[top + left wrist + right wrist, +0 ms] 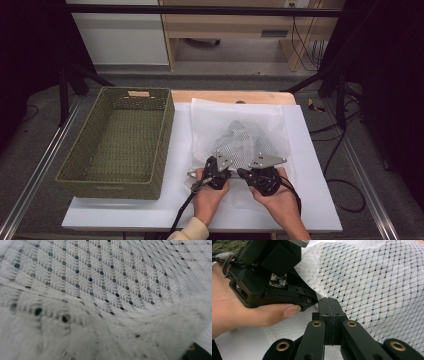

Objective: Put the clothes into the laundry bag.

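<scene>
- Right gripper point(329, 305): black jaws pressed together, pinching the near edge of the white mesh bag point(372, 285).
- Left gripper point(216, 172): shut too, buried in the same bag.
- Mesh bag: white diamond-knit net, dotted holes, crumpled on the white table point(125, 212), right of the green woven basket point(117, 145).

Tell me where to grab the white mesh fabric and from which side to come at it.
Grip the mesh fabric along its near edge, coming in low from the person's side. It lies loose and rumpled on the white table, so that thin edge suits closing jaws. The left gripper and the right gripper are both there; the right's jaws are shut at the hem.
</scene>
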### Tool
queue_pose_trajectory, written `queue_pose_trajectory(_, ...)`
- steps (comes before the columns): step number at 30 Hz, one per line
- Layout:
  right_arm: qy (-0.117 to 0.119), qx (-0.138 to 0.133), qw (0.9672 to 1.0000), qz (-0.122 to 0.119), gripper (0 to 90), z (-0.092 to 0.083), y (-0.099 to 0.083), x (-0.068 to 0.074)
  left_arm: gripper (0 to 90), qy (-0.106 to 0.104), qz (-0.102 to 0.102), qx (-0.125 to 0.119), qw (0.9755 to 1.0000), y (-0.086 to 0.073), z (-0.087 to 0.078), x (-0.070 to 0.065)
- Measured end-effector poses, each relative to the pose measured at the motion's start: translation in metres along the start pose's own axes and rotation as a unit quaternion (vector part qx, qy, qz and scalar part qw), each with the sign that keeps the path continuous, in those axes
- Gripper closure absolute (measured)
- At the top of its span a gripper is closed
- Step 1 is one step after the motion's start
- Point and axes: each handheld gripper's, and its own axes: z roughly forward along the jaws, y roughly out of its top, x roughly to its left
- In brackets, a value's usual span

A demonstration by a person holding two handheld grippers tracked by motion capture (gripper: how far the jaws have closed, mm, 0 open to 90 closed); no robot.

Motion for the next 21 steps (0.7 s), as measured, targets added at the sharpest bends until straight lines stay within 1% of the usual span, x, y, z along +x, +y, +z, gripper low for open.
queue_pose_trajectory(11, 0.0, 0.001, 1.0, 0.003, 90.0, 0.0011, -0.0009, -0.0009, 90.0, 0.003, -0.004, -0.001, 1.0, 0.0008, 0.0029, 0.0012)
queue_pose_trajectory(14, 0.0, 0.001, 1.0, 0.002, 90.0, 0.0011, -0.001, -0.0009, 90.0, 0.006, -0.004, 0.0, 1.0, 0.0012, 0.0036, 0.0017)
queue_pose_trajectory(15, 0.001, 0.002, 1.0, 0.004, 90.0, 0.0008, -0.0011, -0.0008, 90.0, 0.012, -0.002, -0.004, 0.9999, 0.0012, 0.0042, 0.0014)
queue_pose_trajectory(16, 0.002, 0.001, 1.0, 0.005, 90.0, 0.0005, -0.0012, -0.0006, 90.0, 0.012, -0.002, -0.003, 0.9999, 0.0013, 0.0046, 0.0016)
queue_pose_trajectory(19, 0.001, 0.0, 1.0, 0.003, 90.0, 0.0002, -0.0012, -0.0006, 90.0, 0.011, -0.009, -0.005, 0.9999, 0.0017, 0.006, 0.0025)
queue_pose_trajectory(21, 0.001, 0.0, 1.0, 0.003, 90.0, 0.0001, -0.0012, -0.0007, 90.0, 0.011, -0.01, -0.003, 0.9999, 0.0023, 0.0062, 0.0029)
